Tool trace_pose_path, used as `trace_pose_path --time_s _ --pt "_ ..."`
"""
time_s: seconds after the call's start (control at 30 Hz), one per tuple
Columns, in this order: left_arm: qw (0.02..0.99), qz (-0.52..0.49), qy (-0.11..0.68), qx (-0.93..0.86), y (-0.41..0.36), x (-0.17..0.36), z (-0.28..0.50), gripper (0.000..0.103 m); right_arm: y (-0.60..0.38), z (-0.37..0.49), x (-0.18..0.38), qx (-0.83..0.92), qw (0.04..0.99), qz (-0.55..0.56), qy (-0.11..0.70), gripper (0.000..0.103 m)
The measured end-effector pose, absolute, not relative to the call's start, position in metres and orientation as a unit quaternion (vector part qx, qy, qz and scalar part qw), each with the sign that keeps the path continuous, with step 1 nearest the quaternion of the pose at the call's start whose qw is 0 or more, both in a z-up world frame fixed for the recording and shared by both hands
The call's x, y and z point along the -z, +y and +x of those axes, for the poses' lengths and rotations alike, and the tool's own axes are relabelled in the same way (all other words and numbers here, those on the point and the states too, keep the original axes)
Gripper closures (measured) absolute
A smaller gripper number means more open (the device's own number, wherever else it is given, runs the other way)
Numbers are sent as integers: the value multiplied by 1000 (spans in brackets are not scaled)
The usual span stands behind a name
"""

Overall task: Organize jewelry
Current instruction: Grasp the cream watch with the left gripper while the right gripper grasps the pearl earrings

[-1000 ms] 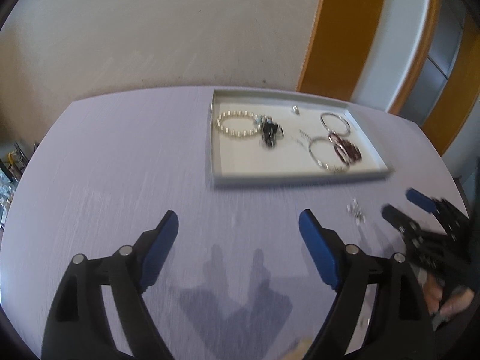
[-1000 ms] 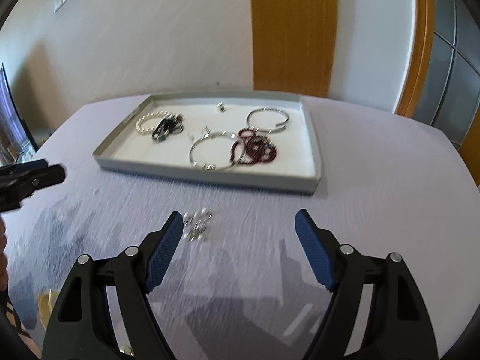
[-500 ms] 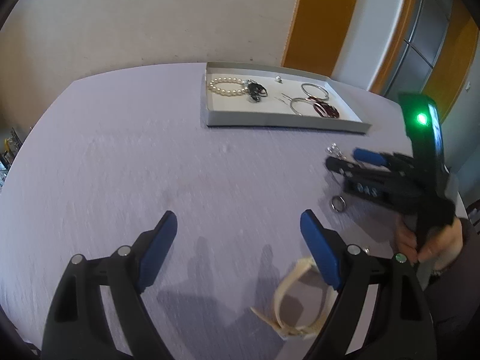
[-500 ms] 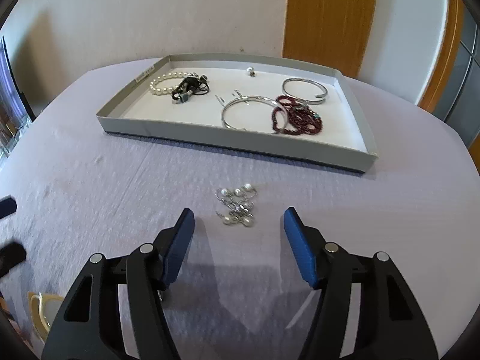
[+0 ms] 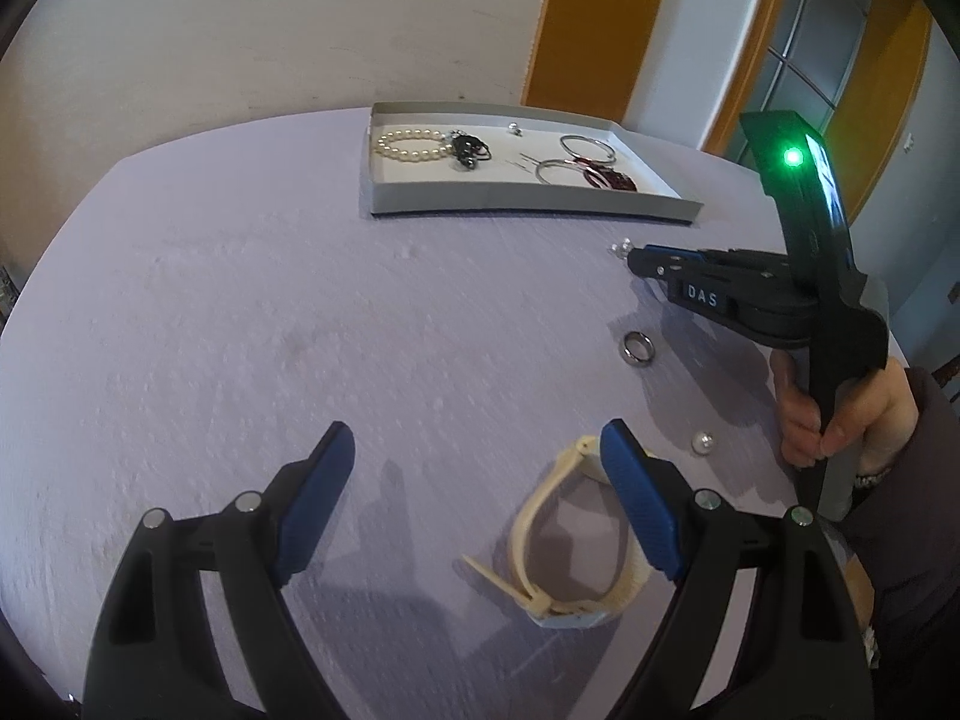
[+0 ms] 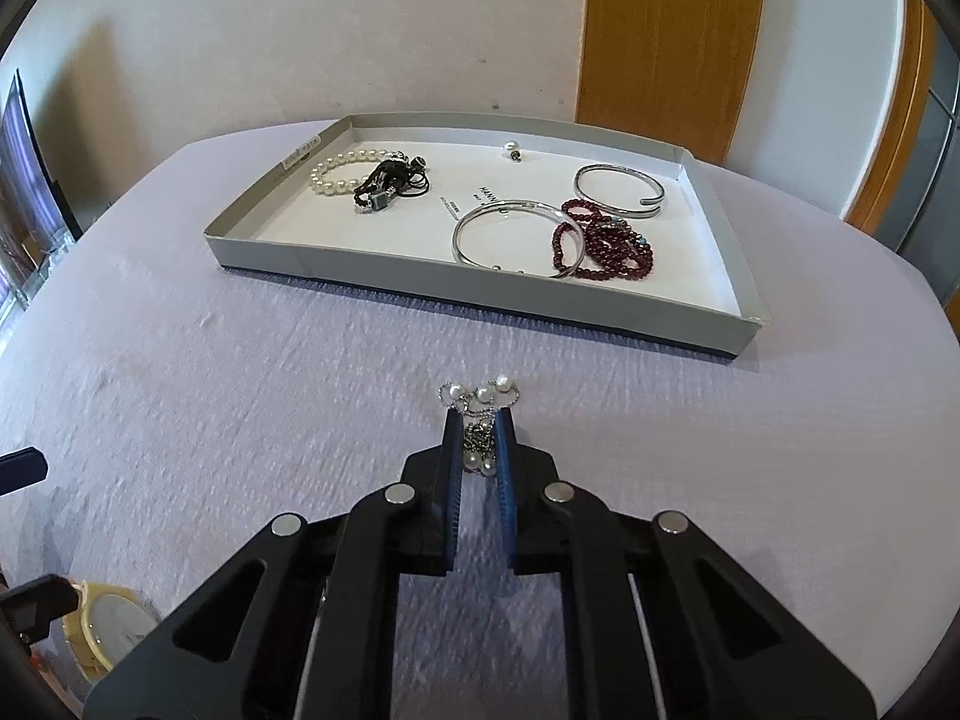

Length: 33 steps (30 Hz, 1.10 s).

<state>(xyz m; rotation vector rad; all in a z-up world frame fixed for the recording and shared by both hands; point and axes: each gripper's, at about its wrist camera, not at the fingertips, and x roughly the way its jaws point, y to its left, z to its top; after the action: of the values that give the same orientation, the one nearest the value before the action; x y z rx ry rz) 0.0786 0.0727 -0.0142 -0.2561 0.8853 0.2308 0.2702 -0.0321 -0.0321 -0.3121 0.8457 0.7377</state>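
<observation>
Lilac tablecloth (image 6: 210,372) ahead of you: bracelets already lie in the tray (image 6: 480,291). Your right gripper (image 6: 478,429) has just clamped the pearl chain (image 6: 480,399); the wide-open left gripper (image 5: 474,480) hovers beside the watch (image 5: 564,546). Ring (image 5: 637,348) remains.

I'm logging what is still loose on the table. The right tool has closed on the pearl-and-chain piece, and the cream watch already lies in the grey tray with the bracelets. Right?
Not quite. The cream watch is not in the grey tray; it lies on the table by the open left tool, as the left wrist view shows. The right tool has indeed closed on the pearl-and-chain piece.
</observation>
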Motion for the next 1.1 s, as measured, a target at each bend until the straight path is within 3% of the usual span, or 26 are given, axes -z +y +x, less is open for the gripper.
trace_pose_path --time_s 0.1,0.4,0.73,0.83,1.1 --pt "890 -117 428 -105 68 14 77 20 -38 270 31 -344 836 -139 405 97" --pt "883 -103 449 -89 55 24 78 41 -59 272 18 -354 842 -98 396 97" --pt "873 -89 473 -79 48 39 88 90 -64 273 5 -361 844 -81 388 97" --pt "873 -85 475 -78 46 39 92 98 -65 273 7 -361 843 -79 390 97" --pt "875 -93 467 -84 53 31 97 99 -67 272 1 -368 844 -75 382 97"
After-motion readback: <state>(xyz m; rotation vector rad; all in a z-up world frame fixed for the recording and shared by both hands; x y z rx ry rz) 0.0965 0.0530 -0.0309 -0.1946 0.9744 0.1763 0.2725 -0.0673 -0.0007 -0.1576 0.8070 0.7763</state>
